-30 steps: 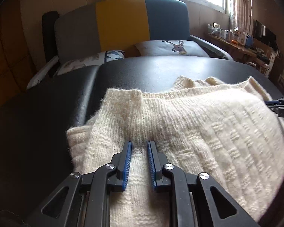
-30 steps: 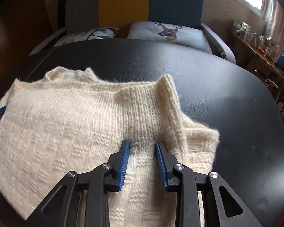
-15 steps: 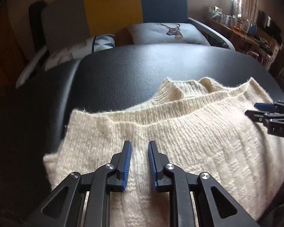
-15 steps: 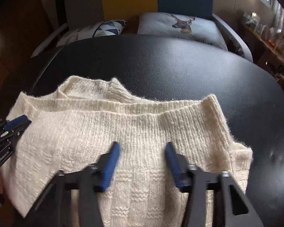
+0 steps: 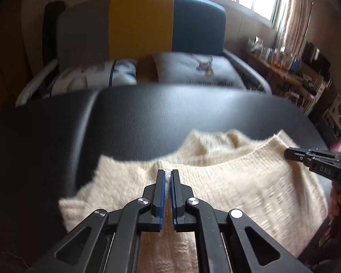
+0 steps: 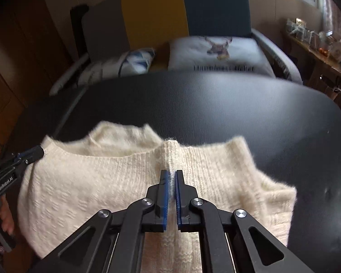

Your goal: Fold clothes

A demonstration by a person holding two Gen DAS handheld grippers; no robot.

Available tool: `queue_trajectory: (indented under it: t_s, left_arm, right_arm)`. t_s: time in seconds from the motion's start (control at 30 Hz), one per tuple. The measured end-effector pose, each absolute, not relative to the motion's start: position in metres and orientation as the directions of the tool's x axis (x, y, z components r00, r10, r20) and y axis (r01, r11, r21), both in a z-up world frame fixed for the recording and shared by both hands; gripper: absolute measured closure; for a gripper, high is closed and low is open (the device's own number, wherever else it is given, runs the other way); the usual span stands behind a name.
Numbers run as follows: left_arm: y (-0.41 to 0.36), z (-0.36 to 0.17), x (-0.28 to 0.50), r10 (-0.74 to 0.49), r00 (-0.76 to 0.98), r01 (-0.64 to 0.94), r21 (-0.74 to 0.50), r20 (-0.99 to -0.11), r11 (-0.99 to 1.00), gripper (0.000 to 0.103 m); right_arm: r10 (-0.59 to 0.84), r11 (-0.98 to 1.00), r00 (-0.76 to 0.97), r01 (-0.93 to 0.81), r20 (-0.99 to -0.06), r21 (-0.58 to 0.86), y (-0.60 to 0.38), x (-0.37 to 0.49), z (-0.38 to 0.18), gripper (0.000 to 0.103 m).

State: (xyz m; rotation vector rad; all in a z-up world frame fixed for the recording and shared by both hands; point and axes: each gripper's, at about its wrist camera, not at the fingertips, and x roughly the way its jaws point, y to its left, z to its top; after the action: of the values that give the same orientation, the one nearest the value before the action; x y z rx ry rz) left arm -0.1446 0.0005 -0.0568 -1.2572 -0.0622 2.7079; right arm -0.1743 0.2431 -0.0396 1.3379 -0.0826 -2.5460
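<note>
Both hand-held grippers pinching the cream knit sweater (image 5: 250, 188) on the black surface (image 5: 170, 118).

Sweater is lying folded near the surface's front edge, ribbed hem up top, a second layer poking out behind. Left hand-held gripper (image 5: 168, 175) is clamping a raised ridge of knit near the ribbed edge, blue pads nearly closed with fabric between. Right hand-held gripper (image 6: 172, 176) is doing the same on its side, jaws almost together on a pinched fold. Each gripper is showing at the other view's edge, touching the sweater. Fingers of a hand (image 6: 4, 218) are wrapping the left handle. Behind the surface: grey-yellow-teal sofa (image 5: 141, 27), deer cushion (image 6: 218, 50), patterned pillow (image 6: 129, 64). Views motion-blurred.
</note>
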Motion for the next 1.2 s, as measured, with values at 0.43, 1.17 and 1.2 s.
queue_trajectory:
  t_s: [0.43,1.17,1.2]
  left_arm:
    - [-0.005,-0.118,-0.184,0.032,-0.664,0.002,-0.044,-0.747,-0.999,0.096]
    - [-0.054,-0.114,-0.138,-0.047,-0.687,0.145,-0.074,-0.725,-0.987,0.084]
    - [-0.054,-0.114,-0.137,-0.054,-0.688,0.150,-0.069,-0.724,-0.986,0.084]
  right_arm:
    - [-0.133,-0.987,-0.584,0.151,-0.800,0.054,0.231,-0.192,-0.101,0.098]
    - [-0.087,-0.987,-0.606,0.160,-0.791,-0.015,0.223,-0.204,-0.080,0.088]
    - [-0.082,-0.989,-0.629,0.145,-0.773,-0.012,0.219,-0.199,-0.070,0.082]
